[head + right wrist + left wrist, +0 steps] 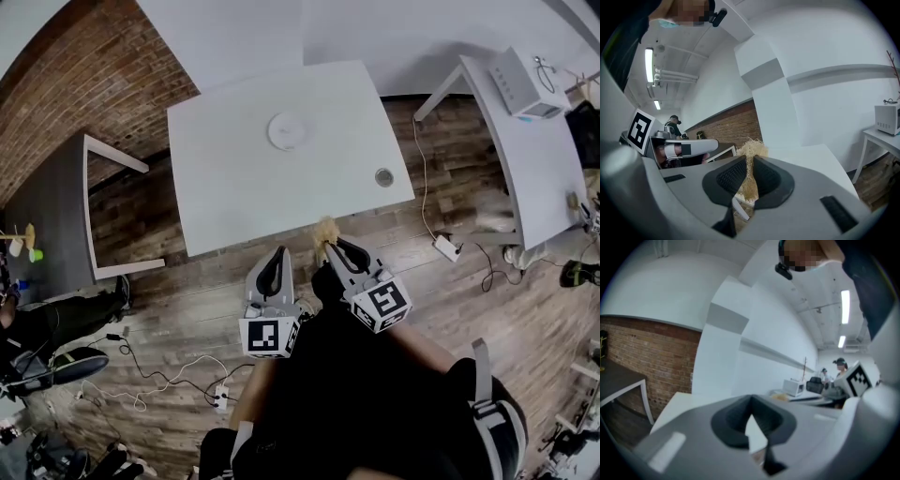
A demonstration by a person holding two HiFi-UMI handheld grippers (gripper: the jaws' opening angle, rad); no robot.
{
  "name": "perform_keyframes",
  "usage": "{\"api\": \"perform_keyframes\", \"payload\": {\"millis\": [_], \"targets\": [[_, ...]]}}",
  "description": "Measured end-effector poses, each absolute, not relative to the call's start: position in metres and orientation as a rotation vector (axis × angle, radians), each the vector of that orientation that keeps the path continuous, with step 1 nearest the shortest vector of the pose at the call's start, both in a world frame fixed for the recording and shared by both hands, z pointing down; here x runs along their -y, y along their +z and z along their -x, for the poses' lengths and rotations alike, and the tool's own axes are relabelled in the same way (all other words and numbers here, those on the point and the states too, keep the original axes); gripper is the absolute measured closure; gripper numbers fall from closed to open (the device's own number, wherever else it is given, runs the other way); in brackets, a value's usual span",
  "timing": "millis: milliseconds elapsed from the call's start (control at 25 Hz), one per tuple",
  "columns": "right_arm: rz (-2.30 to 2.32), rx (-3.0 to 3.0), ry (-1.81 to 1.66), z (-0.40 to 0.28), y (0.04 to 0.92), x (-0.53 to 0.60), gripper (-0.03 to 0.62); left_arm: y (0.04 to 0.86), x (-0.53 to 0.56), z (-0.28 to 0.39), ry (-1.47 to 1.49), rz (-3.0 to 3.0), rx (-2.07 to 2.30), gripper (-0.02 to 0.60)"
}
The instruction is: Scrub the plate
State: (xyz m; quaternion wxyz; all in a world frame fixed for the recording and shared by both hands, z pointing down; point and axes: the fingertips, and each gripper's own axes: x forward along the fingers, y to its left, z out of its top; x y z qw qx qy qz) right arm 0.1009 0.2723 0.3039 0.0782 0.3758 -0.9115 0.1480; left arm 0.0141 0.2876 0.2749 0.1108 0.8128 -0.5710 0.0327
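Head view: white plate lies flat mid-surface, well apart from both tools. Likely rigid, glazed, slippery, breakable; best pinned at rim while scrubbed. Left tool and right tool hover off near edge, over plank floor. Brick wall at left.
Left gripper view: jaws clenched, nothing between.
Right gripper view: jaws grasping straw-coloured scrubber; looks soft, light, springy.
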Motion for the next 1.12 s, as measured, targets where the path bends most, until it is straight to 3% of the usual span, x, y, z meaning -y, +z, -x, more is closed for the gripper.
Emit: {"api": "perform_keyframes", "payload": {"millis": [1120], "targets": [[-1.09,2.712,0.501,-0.113,0.32,-0.137,0.553,0.278,-0.157,-0.01,0.166,-2.313,1.774,0.581]]}}
